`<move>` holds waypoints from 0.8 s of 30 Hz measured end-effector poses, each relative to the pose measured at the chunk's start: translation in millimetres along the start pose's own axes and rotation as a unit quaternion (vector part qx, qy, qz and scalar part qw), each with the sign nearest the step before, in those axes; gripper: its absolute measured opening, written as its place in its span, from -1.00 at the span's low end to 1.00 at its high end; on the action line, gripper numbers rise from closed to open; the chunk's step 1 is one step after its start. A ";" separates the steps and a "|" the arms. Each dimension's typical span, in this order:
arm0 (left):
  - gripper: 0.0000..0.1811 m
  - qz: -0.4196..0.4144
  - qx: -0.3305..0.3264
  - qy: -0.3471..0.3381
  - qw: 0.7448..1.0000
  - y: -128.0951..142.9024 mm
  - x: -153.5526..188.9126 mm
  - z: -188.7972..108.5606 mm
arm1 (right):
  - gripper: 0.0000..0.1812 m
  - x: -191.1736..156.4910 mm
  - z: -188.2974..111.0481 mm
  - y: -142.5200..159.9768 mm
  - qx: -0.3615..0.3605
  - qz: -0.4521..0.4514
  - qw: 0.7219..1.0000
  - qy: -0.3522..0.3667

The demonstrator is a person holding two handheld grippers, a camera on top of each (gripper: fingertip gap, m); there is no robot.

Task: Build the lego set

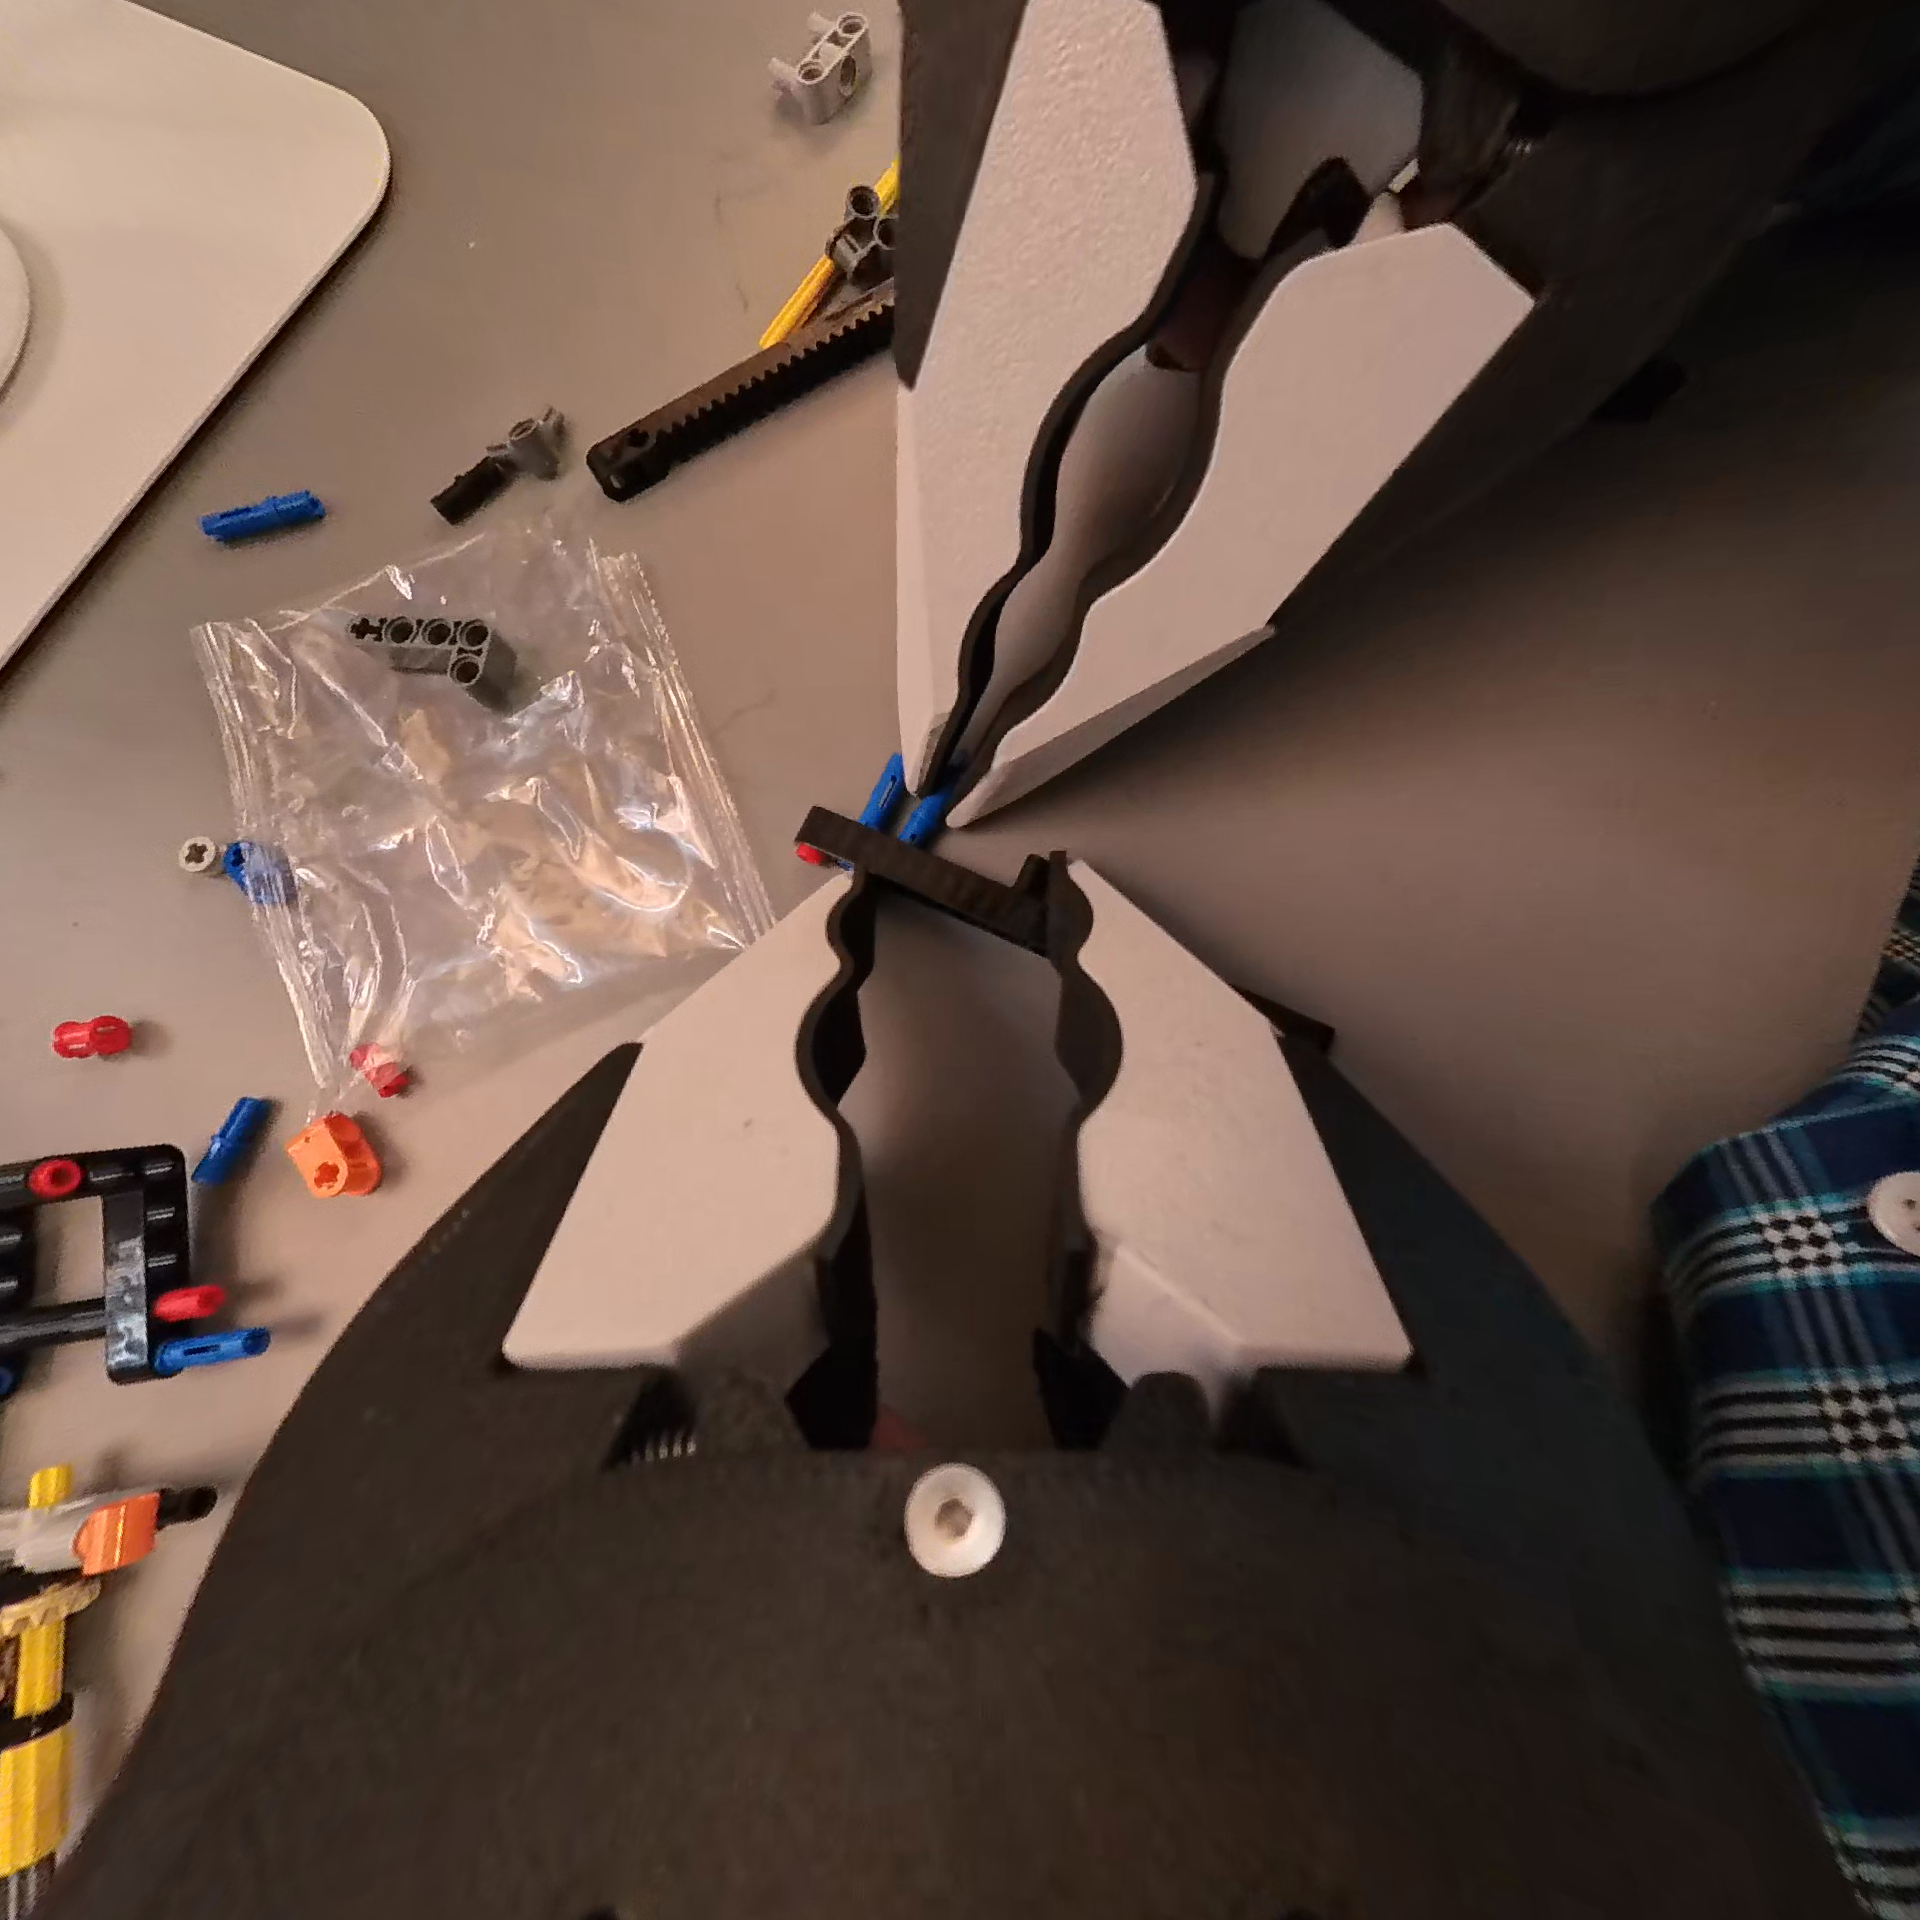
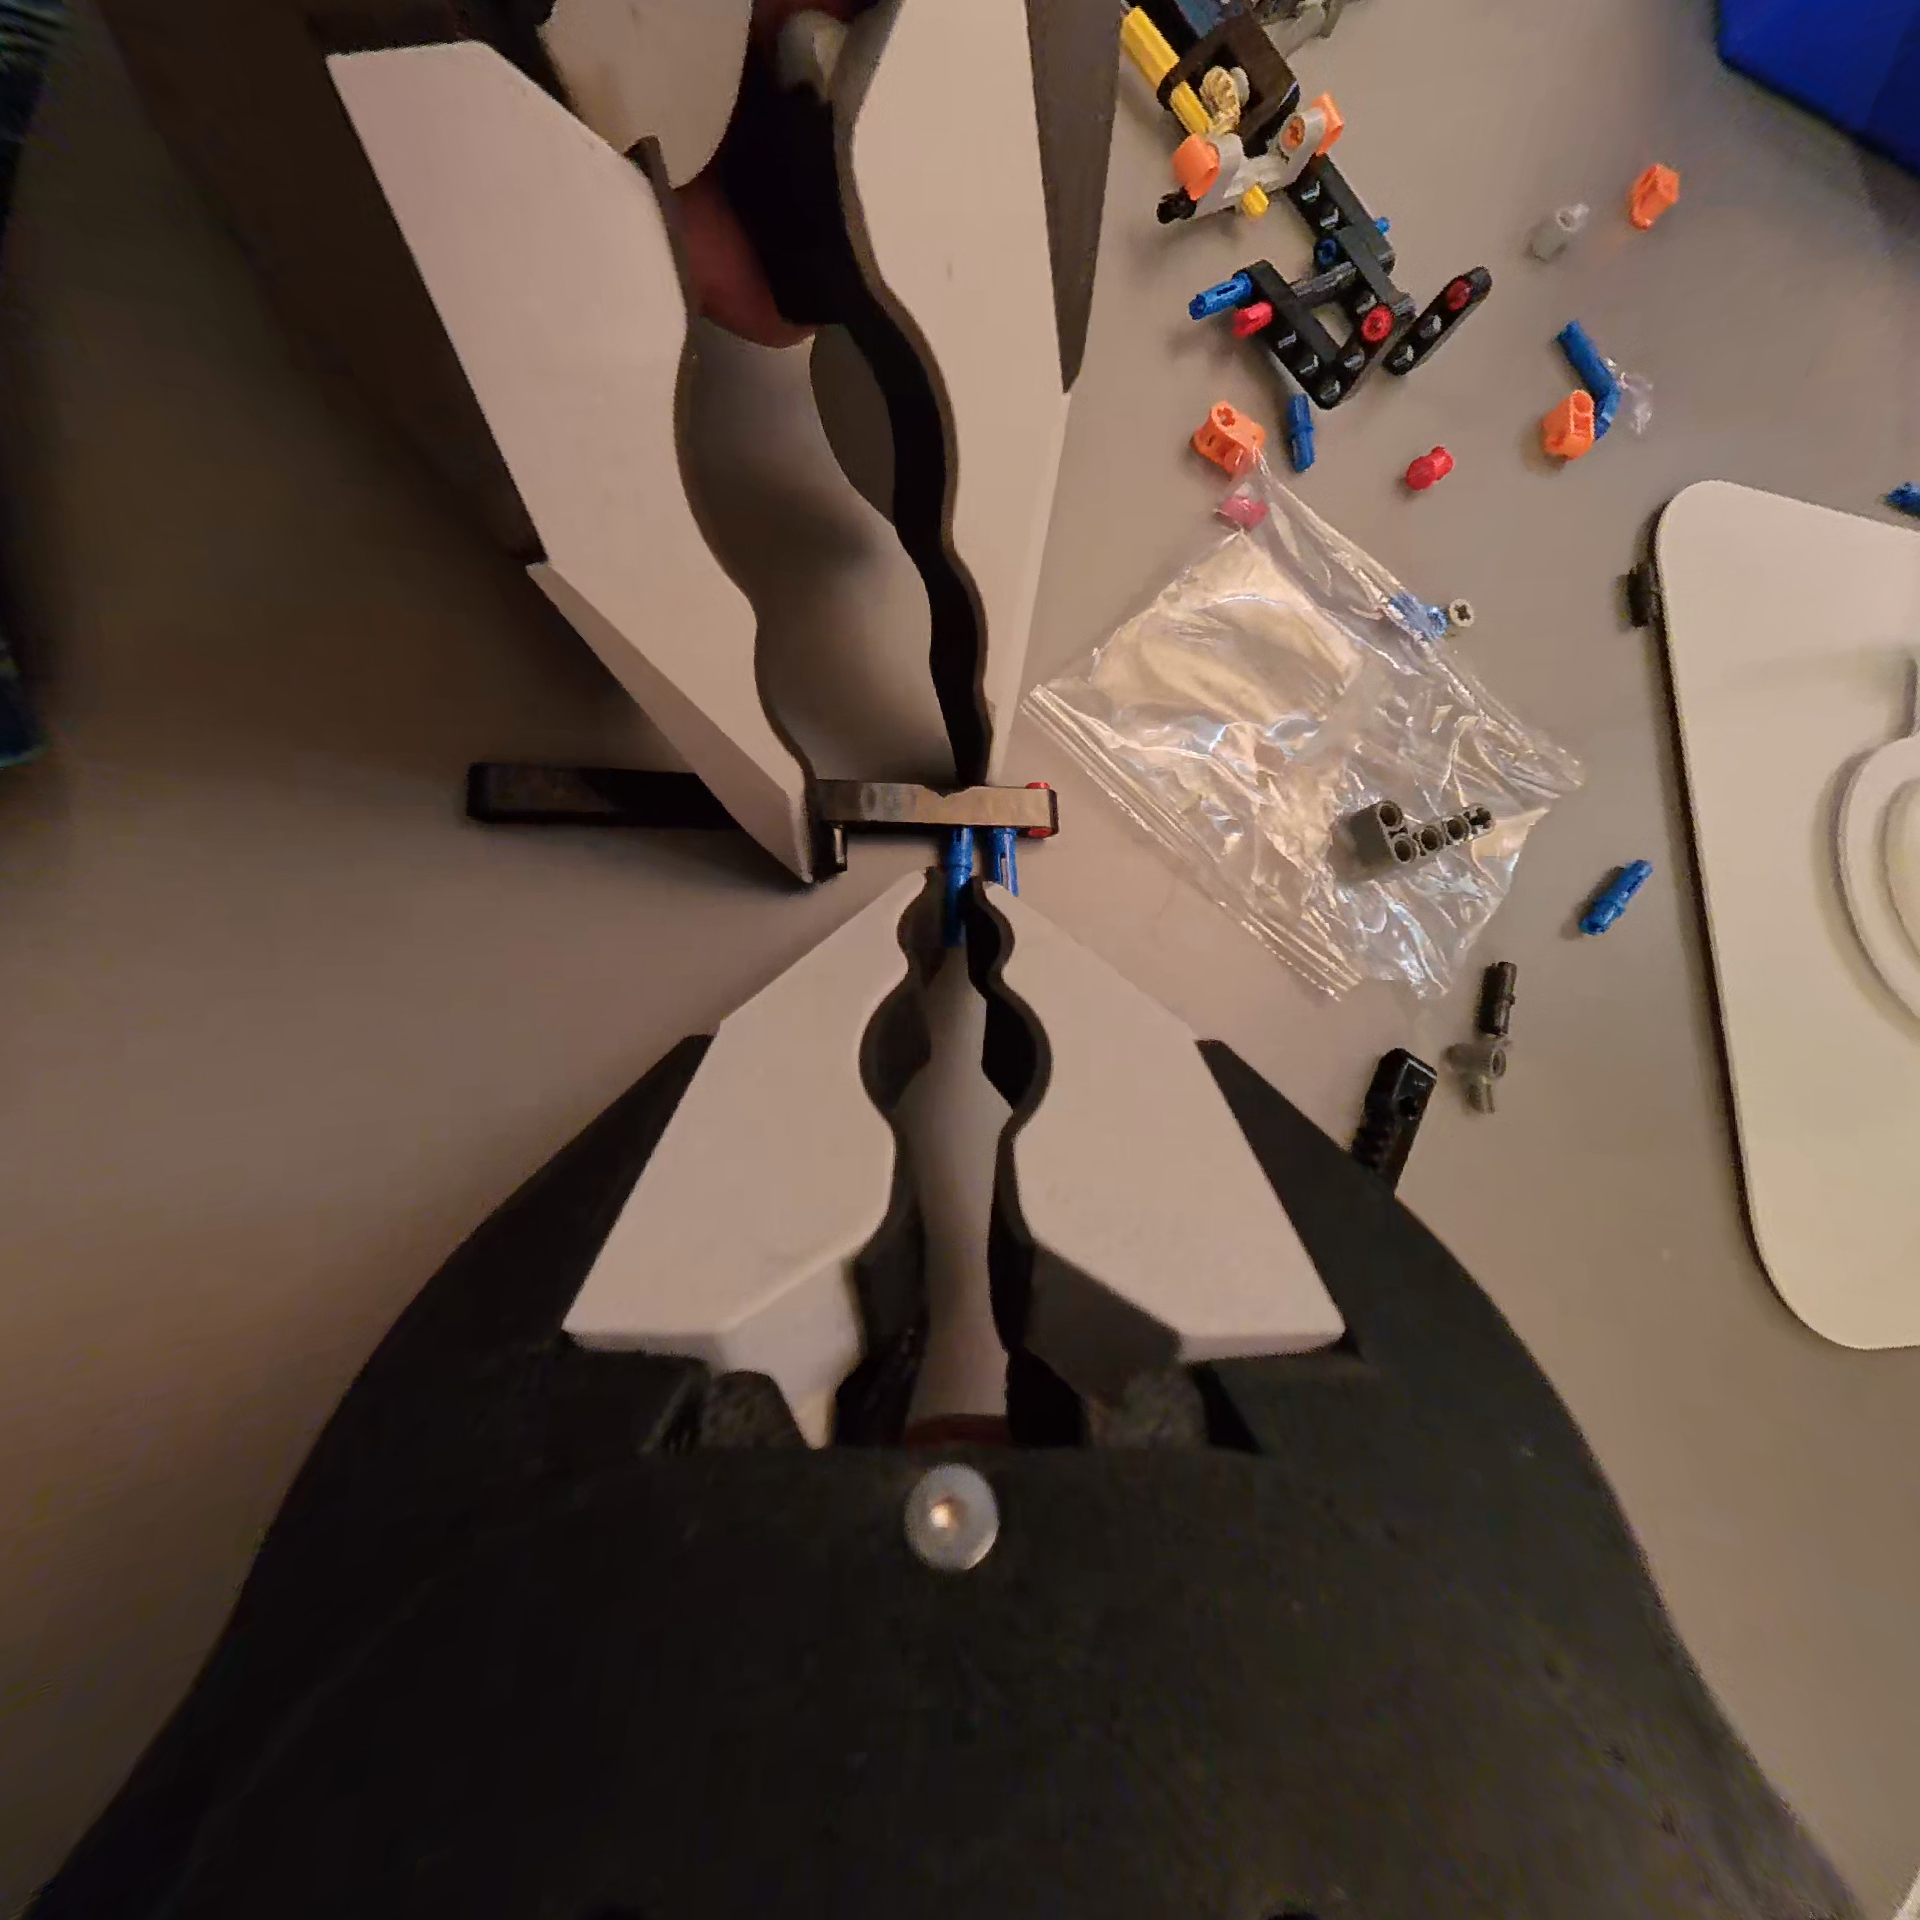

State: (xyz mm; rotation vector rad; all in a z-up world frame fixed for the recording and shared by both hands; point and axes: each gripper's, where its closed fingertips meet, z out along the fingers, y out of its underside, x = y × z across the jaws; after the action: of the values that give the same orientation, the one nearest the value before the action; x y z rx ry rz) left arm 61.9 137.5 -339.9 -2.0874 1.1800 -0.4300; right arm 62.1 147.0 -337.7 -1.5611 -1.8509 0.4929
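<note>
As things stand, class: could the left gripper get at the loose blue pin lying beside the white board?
Probably not yet: the left gripper is shut on the black beam, though bare table lies around the blue pin.

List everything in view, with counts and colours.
black beam: 1, black, in left gripper
blue pin: 1, blue, in right gripper, at the beam
second blue pin: 1, blue, in the beam beside it
red pin: 1, red, beam's end
plastic bag: 1, clear, on table
grey beam: 1, grey, inside bag
gear rack: 1, black, beyond bag
loose pins and connectors: several, blue, red, orange, grey, around bag
partial build: 1, mostly black, past bag
white board: 1, white, table corner
table: 1, grey
plaid sleeve: 1, blue
left gripper: 1, white-black, shut
right gripper: 1, white-black, shut
</note>
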 end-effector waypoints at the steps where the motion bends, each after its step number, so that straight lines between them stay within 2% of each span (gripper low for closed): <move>1: -0.64 0.002 0.000 0.000 1.000 0.0 0.2 0.0 | -1.00 0.0 0.0 0.0 0.000 -0.002 1.000 0.000; 14: -0.64 0.015 0.004 0.008 1.000 -0.3 -1.2 1.2 | -0.99 1.3 3.0 -2.7 0.006 -0.063 0.997 -0.036; 24: -0.64 0.014 0.004 0.008 1.000 -0.3 -1.9 1.0 | -1.00 1.1 2.7 -3.4 0.006 -0.026 0.999 -0.041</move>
State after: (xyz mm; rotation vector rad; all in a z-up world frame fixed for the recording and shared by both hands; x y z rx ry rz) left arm 61.6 139.6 -340.4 -2.0616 1.2139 -0.4381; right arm 57.8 147.6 -337.1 -1.5019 -1.9414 0.5520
